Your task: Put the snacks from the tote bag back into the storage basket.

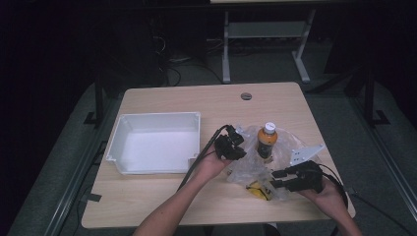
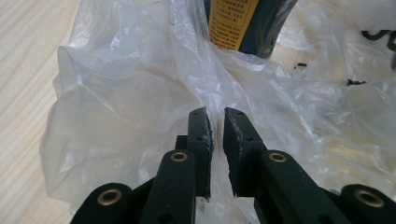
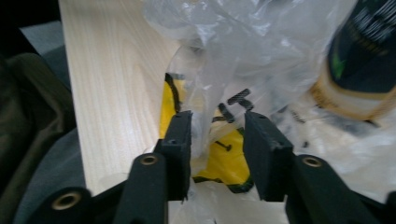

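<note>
A crumpled clear plastic bag (image 1: 246,169) lies on the wooden table (image 1: 196,101), right of centre. Inside it an orange-labelled bottle (image 1: 267,141) with a white cap stands upright, and a yellow packet (image 1: 258,191) lies at its near edge. My left gripper (image 1: 240,147) is at the bag's left side. Its jaws (image 2: 217,114) stand a narrow gap apart, with a fold of the bag (image 2: 130,93) running up between them. At the bag's right side, my right gripper (image 1: 275,178) holds its jaws (image 3: 217,119) wider apart, loose film between them and the yellow packet (image 3: 224,158) behind.
A white rectangular bin (image 1: 157,116) sits left of the bag, beside my left hand. The table's near edge runs just below both forearms. A round cable hole (image 1: 246,96) marks the table's far side. Beyond the table, desk legs stand on the dark floor.
</note>
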Action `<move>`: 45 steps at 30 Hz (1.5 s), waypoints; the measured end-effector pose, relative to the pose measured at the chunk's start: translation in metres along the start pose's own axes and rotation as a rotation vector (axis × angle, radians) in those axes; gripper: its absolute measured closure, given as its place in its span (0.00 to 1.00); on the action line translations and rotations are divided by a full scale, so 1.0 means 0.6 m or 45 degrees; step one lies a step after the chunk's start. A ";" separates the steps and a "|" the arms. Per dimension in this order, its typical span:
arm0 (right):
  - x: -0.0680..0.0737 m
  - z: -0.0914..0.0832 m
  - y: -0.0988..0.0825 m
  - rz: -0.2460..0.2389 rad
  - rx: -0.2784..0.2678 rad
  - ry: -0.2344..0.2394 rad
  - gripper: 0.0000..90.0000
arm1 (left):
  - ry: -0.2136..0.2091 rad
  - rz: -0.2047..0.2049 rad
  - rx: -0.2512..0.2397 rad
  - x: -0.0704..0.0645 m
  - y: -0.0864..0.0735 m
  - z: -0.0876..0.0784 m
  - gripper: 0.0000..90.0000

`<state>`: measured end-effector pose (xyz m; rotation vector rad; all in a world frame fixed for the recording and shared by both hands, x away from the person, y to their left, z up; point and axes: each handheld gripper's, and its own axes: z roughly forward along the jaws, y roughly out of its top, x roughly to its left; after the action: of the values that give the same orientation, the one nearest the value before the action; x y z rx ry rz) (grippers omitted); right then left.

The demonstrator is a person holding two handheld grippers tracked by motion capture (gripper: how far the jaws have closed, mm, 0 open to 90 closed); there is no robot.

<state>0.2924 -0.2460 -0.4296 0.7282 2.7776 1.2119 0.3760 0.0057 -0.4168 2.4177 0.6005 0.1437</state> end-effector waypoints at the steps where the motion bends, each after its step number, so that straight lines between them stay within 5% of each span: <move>1: 0.000 -0.003 0.002 -0.003 -0.008 -0.010 0.63 | -0.007 0.009 -0.009 0.001 0.000 -0.003 0.88; 9: -0.009 -0.035 0.007 0.012 -0.087 -0.062 0.56 | -0.038 0.051 -0.034 0.002 0.004 -0.025 0.81; 26: -0.050 -0.056 0.016 0.102 -0.192 -0.170 0.45 | -0.085 0.019 -0.103 0.012 0.004 -0.062 0.59; 45: -0.061 -0.069 -0.001 0.157 -0.211 -0.235 0.40 | -0.106 0.048 -0.139 0.013 0.019 -0.094 0.45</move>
<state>0.3162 -0.2903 -0.4069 0.9546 2.4835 1.3024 0.3736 0.0328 -0.3657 2.3179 0.4972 0.0883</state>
